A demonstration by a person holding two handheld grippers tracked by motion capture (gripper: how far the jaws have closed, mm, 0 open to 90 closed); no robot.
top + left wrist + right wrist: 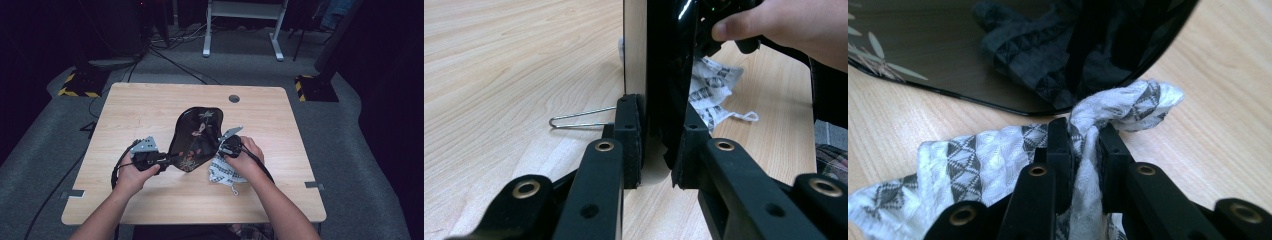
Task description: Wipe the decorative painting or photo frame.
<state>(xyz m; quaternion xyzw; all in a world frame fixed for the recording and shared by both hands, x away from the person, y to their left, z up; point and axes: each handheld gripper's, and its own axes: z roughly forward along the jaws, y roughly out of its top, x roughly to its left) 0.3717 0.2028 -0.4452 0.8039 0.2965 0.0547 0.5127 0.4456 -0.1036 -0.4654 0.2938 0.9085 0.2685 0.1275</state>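
A glossy black tray with painted flowers [197, 134] stands tilted on its edge in the middle of the wooden table [150, 107]. My left gripper [164, 162] is shut on the black tray's [669, 75] lower left rim, its pads [631, 140] pressing both faces. My right gripper [223, 148] is shut on a white cloth with a grey triangle pattern [998, 155], bunched between its fingers [1060, 150]. The cloth [225, 172] lies beside the tray's lower right edge, and the shiny tray [998, 50] mirrors it.
A bent metal wire [579, 119] lies on the table just behind my left gripper's jaws. A round cable hole [234, 98] sits near the table's far edge. Beyond the table stand a white desk frame [245, 25] and dark equipment on the carpet.
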